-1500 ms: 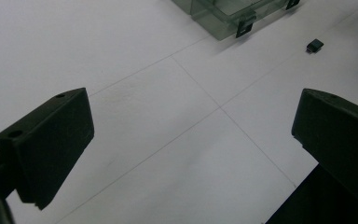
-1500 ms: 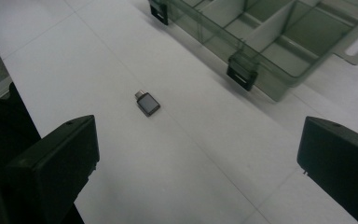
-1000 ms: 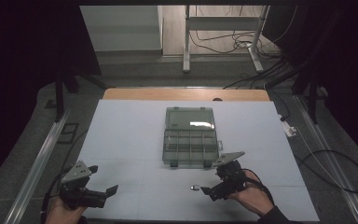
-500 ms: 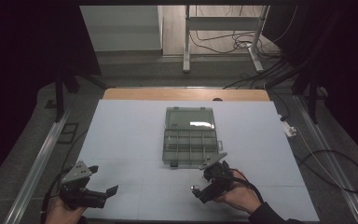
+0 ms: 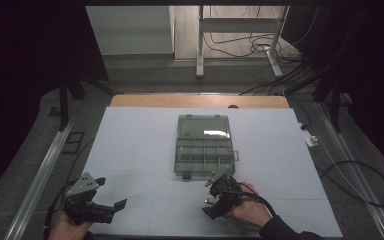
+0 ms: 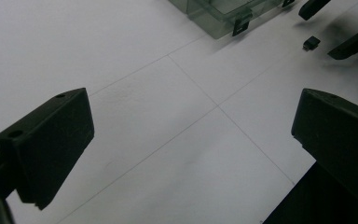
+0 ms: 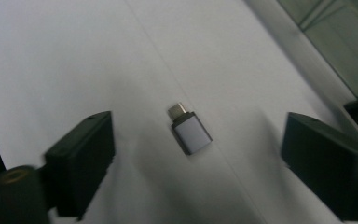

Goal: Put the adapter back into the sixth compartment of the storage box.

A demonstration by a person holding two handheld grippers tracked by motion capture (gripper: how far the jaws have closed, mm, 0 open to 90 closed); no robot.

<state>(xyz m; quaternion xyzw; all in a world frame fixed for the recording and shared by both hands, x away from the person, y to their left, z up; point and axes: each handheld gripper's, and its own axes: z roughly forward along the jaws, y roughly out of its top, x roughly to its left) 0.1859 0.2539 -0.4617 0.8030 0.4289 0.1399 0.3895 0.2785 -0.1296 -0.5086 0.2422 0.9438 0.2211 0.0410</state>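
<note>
A small grey USB adapter (image 7: 190,132) with a metal plug lies flat on the white table (image 5: 145,150), in front of the clear compartment box (image 5: 203,145). My right gripper (image 7: 201,151) is low over the adapter and straddles it. Its jaws have just been closing, but both pads stand well clear of the adapter. From above, the right gripper (image 5: 211,204) points down and to the left from a person's hand. My left gripper (image 5: 111,193) rests open near the front left, with nothing between its jaws (image 6: 191,135). In the left gripper view the adapter (image 6: 311,43) lies far off.
The box's lid (image 5: 203,126) lies open and flat toward the back. The table's front edge runs just below both hands. A small white object (image 5: 311,138) sits at the right edge. Table legs and cables stand behind.
My right gripper has moved left and lower, coming down over the adapter with its jaws a little narrower. The left gripper has stayed put.
</note>
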